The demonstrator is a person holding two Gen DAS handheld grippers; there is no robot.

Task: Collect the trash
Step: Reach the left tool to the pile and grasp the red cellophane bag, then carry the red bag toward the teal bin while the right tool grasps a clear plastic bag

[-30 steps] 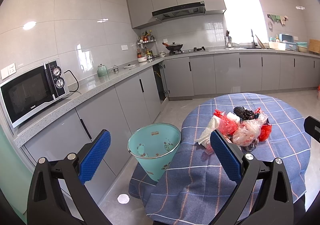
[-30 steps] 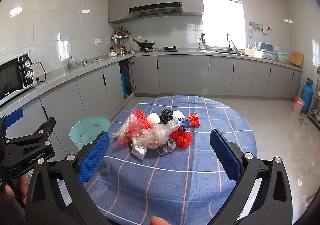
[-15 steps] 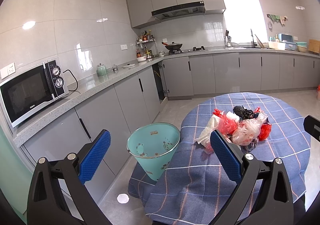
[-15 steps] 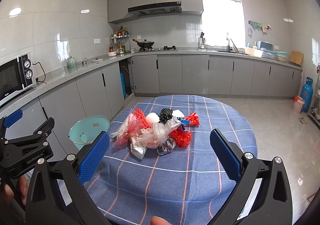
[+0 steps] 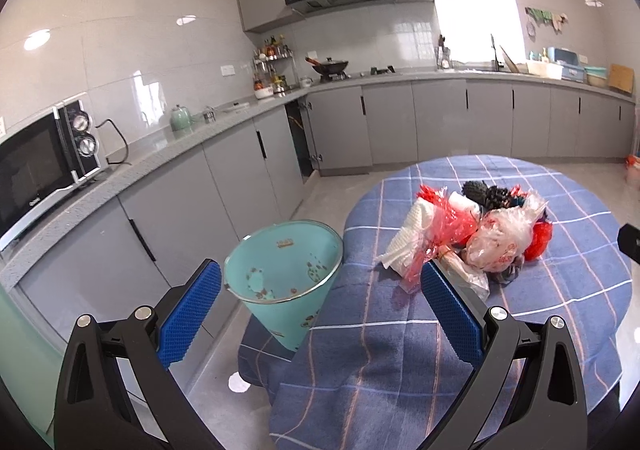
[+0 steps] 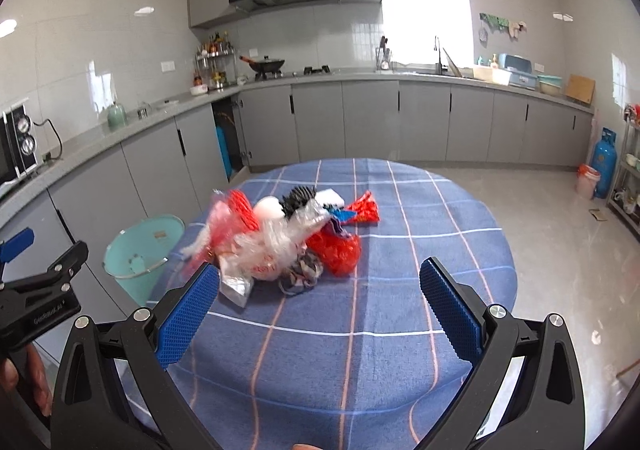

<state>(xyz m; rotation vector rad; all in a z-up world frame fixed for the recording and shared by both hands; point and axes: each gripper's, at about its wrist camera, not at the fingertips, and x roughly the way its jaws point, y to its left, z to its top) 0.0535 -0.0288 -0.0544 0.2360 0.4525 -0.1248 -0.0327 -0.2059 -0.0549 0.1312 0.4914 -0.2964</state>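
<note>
A heap of trash (image 6: 288,238) lies on a round table with a blue checked cloth (image 6: 380,310): red and clear plastic bags, white paper, a black brush-like thing, a foil scrap. The left wrist view shows the same trash heap (image 5: 472,234) to the right of centre. A teal bin (image 5: 284,278) stands on the floor by the table's left edge, also visible as the teal bin (image 6: 140,254) in the right wrist view. My left gripper (image 5: 320,310) is open, hovering above the bin and table edge. My right gripper (image 6: 320,306) is open above the cloth, just short of the heap.
Grey kitchen cabinets and a countertop (image 5: 168,145) run along the left and back walls, with a microwave (image 5: 44,165) at left. A blue gas cylinder (image 6: 604,165) and a small bucket (image 6: 587,179) stand on the floor at far right. A hand (image 6: 24,382) grips the left tool.
Both grippers have moved a little forward and down toward the table. The trash heap looks larger and nearer in the right wrist view. The jaws stayed open.
</note>
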